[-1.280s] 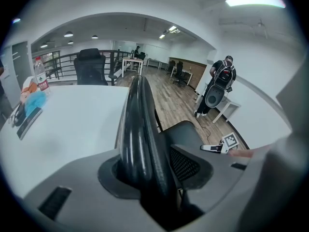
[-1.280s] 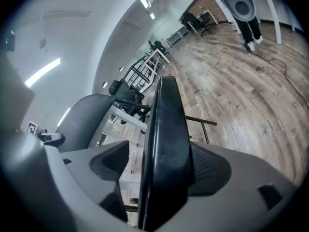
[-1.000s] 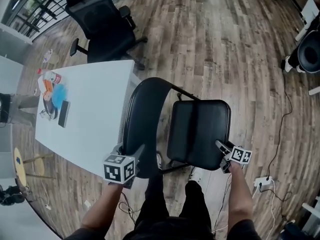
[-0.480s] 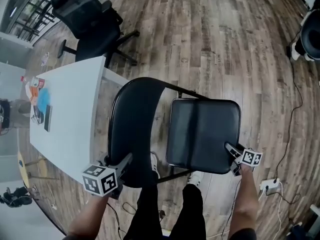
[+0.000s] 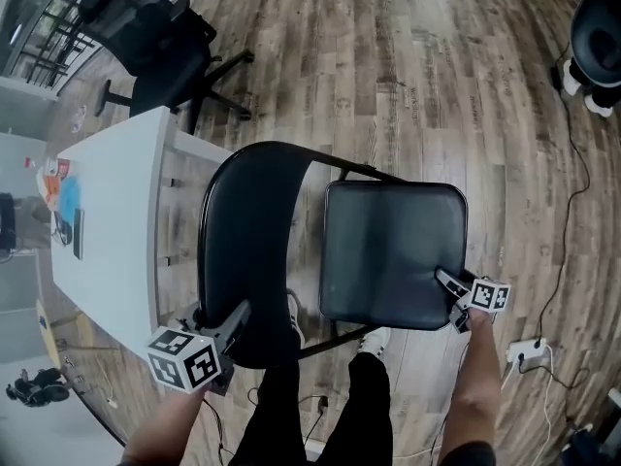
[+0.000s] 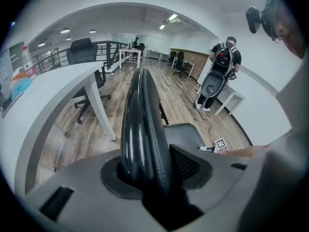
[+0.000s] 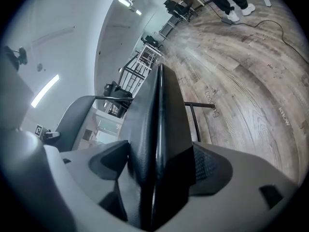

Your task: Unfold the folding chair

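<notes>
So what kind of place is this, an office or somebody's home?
Probably an open-plan office: a long white desk with a black swivel chair by it, ceiling strip lights, and more desks further back across the wood-look floor.

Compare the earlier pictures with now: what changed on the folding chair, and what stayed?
The seat has swung down flatter, with the right tongs on its near corner. The left tongs stay clamped on the backrest; neither grip was released.
</notes>
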Demonstrator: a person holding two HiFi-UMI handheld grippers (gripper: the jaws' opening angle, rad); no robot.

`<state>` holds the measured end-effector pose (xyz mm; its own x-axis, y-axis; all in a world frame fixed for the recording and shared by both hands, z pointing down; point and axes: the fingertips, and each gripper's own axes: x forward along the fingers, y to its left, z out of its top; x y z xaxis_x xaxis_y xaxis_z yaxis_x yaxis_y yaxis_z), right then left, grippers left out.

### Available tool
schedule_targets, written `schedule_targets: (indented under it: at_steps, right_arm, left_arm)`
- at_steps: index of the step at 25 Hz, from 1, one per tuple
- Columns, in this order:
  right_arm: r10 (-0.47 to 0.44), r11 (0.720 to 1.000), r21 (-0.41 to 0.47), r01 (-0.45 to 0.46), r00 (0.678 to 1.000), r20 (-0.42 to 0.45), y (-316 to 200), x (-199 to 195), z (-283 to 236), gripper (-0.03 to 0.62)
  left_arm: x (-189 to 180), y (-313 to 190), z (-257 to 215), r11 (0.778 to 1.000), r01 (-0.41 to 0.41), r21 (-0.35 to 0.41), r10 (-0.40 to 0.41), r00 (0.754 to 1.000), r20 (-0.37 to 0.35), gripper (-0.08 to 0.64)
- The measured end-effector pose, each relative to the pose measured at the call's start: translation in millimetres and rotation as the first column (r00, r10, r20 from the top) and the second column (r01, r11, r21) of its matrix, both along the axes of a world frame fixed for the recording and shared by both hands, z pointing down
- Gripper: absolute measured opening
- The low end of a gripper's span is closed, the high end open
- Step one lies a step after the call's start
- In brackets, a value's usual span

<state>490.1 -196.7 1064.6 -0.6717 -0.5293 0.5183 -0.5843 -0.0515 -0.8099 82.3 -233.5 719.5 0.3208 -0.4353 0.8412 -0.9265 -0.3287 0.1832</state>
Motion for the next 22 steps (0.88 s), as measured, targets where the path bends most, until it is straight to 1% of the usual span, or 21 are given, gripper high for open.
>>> schedule_targets:
  at_steps: [2,4,7,8,9,11,12,14,15,16,17,18,20,21,22]
  right_arm:
    - [-0.004,1.0,-0.017,0.004,1.0,-0.011,3.6,4.9,5.0,0.373]
    - [0.001,1.0,-0.02,-0.001,1.0,0.006,4.3,6.1,5.4,0.373]
    - [0.004,1.0,0.018,-0.004,1.0,0.026,-2.1,4.7,3.9,0.373]
    - [0.004,0.999,0.033,-0.005,1.0,0.005,-3.4,8.6,4.0,0.373]
    - [0.009,0.999,0.04,-0.008,0.999,-0.034,-2.9,16.9,5.4,0.374]
    - [0.032,0.998,0.048,-0.027,0.992,-0.121,-0.9,38.3,0.3,0.391]
    - [0.052,0.997,0.068,-0.041,0.983,-0.174,-1.4,49.7,-11.9,0.39]
    - [0.107,0.986,0.155,-0.064,0.951,-0.29,-2.8,70.9,-53.7,0.39]
    - [0.13,0.976,0.208,-0.06,0.93,-0.344,-1.5,76.3,-82.2,0.39]
    - [0.137,0.966,0.257,-0.036,0.911,-0.39,2.3,74.8,-114.2,0.39]
    - [0.129,0.955,0.297,0.004,0.896,-0.426,8.3,65.1,-148.2,0.389]
    - [0.114,0.942,0.332,0.049,0.883,-0.456,15.4,48.0,-182.6,0.388]
    - [0.102,0.908,0.398,0.127,0.856,-0.506,29.2,0.5,-252.2,0.383]
    - [0.122,0.888,0.436,0.143,0.842,-0.525,35.3,-24.0,-288.1,0.342]
    - [0.16,0.867,0.478,0.141,0.83,-0.534,40.9,-46.0,-324.3,0.22]
  left_arm:
    - [7.6,1.9,-0.6,1.0,-0.003,0.0,0.003,1.0,0.007,0.173]
    - [8.3,1.6,-0.9,1.0,0.001,0.001,-0.001,1.0,0.009,0.173]
    - [7.8,-0.5,-0.3,1.0,0.001,0.011,-0.001,1.0,0.001,0.173]
    - [8.6,-1.2,-0.2,1.0,0.003,0.018,-0.003,1.0,-0.004,0.178]
    - [8.4,-2.5,-1.7,0.999,0.009,0.035,-0.009,1.0,-0.005,0.186]
    - [1.4,-7.1,-16.2,0.993,0.036,0.112,-0.036,0.999,-0.002,0.24]
    - [-5.7,-8.7,-30.4,0.985,0.057,0.165,-0.056,0.998,-0.008,0.26]
    - [-23.3,-7.5,-70.0,0.959,0.127,0.255,-0.12,0.992,-0.041,0.268]
    - [-30.9,-5.2,-92.3,0.944,0.164,0.288,-0.154,0.986,-0.059,0.268]
    - [-36.4,-1.4,-113.8,0.929,0.189,0.319,-0.175,0.982,-0.072,0.267]
    - [-39.5,3.6,-134.2,0.914,0.196,0.355,-0.179,0.981,-0.081,0.265]
    - [-39.9,8.6,-153.8,0.899,0.19,0.396,-0.17,0.982,-0.084,0.246]
    - [-34.5,17.2,-189.4,0.863,0.173,0.475,-0.145,0.985,-0.096,0.196]
    - [-30.0,21.6,-203.4,0.844,0.173,0.507,-0.135,0.985,-0.112,0.16]
    - [-24.7,27.0,-213.9,0.826,0.178,0.534,-0.123,0.983,-0.138,0.113]
